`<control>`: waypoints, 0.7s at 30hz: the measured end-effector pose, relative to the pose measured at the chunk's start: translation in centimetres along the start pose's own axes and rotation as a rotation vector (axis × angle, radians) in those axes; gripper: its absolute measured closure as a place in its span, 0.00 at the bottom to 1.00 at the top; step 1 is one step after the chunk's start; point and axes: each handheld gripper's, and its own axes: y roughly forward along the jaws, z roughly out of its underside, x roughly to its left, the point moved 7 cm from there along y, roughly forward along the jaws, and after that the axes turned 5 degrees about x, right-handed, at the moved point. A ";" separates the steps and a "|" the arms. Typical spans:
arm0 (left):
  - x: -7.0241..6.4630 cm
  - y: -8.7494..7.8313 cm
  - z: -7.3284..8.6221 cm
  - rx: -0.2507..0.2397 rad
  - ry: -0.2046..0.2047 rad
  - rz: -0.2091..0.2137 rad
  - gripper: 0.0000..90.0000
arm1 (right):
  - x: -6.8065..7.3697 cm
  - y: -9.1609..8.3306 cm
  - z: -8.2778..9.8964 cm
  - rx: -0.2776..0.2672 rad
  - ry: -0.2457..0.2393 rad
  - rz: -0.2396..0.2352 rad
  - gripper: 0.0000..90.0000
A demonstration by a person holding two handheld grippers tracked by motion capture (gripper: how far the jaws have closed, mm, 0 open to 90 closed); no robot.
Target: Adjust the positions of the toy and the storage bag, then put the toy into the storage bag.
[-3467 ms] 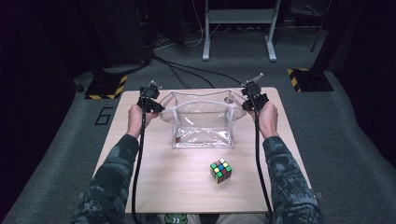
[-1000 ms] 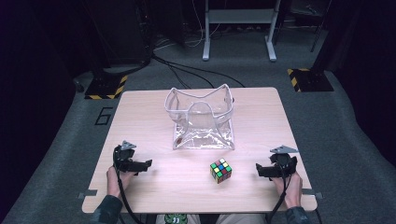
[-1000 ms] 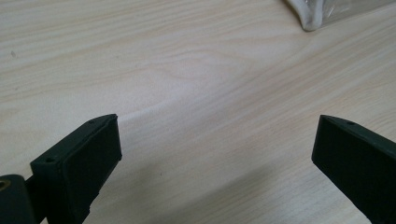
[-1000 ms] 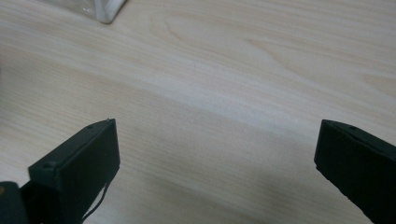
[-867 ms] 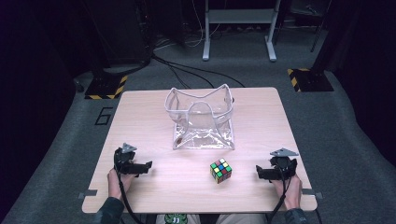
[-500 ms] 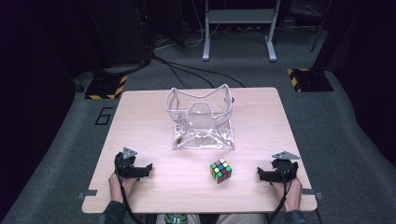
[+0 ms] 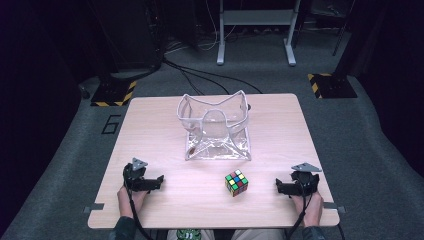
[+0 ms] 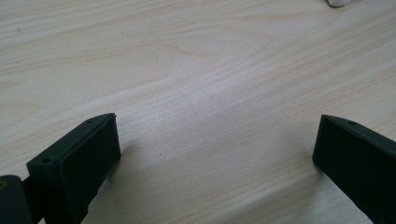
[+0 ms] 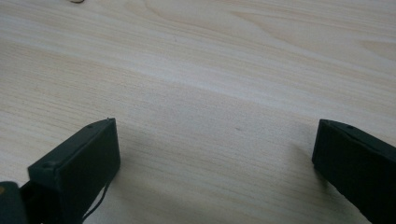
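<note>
left gripper (image 7: 150, 183): near-left corner of the surface (image 7: 165, 130), jaws wide apart, nothing between them. Left gripper view shows bare wood grain between the 2 jaws.
right gripper (image 7: 285, 187): near-right corner, jaws wide apart too, empty. Resting low on the wood, by the look of it.
cube (image 7: 236, 182): colour puzzle cube, sits on the surface near the front edge, between the 2 grippers but closer to the right one. Upright on 1 face, turned a bit off square to the surface edge.
bag (image 7: 216, 129): clear plastic pouch standing open, mid-surface, behind the cube and well apart from it. Mouth gapes upward, looks empty (glare makes the bottom hard to read).
step in hand: my read is cube into bag, grasp not yet begun.
how to do it well: take the cube with the right gripper, closer reach. Line the jaws up with 2 opposite flat faces, not the corners, since it sits rotated. Clamp at mid-height so it doesn't pivot. Bag walls look floppy; left gripper could pin the rim while the cube drops in from above.
risk: nudging the bag shut or tipping it.
count: 2 grippers, 1 cube, 1 bag, 1 surface.
</note>
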 end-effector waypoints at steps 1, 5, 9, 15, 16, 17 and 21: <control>0.0 0.0 0.0 0.000 -0.001 -0.001 0.01 | 0.0 0.0 0.0 -0.002 -0.003 -0.001 0.01; 0.0 0.0 0.0 -0.001 -0.003 -0.004 0.01 | 0.0 0.0 0.0 -0.003 0.000 0.002 0.01; -0.1 0.0 0.0 0.014 0.010 0.002 0.01 | 0.0 0.0 0.0 -0.003 0.000 0.003 0.01; -0.2 0.0 0.0 0.012 0.015 0.004 0.01 | 0.0 0.0 0.0 -0.006 0.006 0.009 0.00; -0.2 0.0 0.0 0.013 0.015 0.006 0.01 | 0.0 -0.1 0.0 -0.002 0.005 0.009 0.00; -0.2 0.0 0.0 0.012 0.013 0.005 0.01 | 0.1 -0.1 0.0 -0.008 0.007 0.011 0.00; -0.3 0.1 0.0 0.009 0.003 0.006 0.01 | 0.2 -0.1 0.1 -0.001 0.006 0.002 0.00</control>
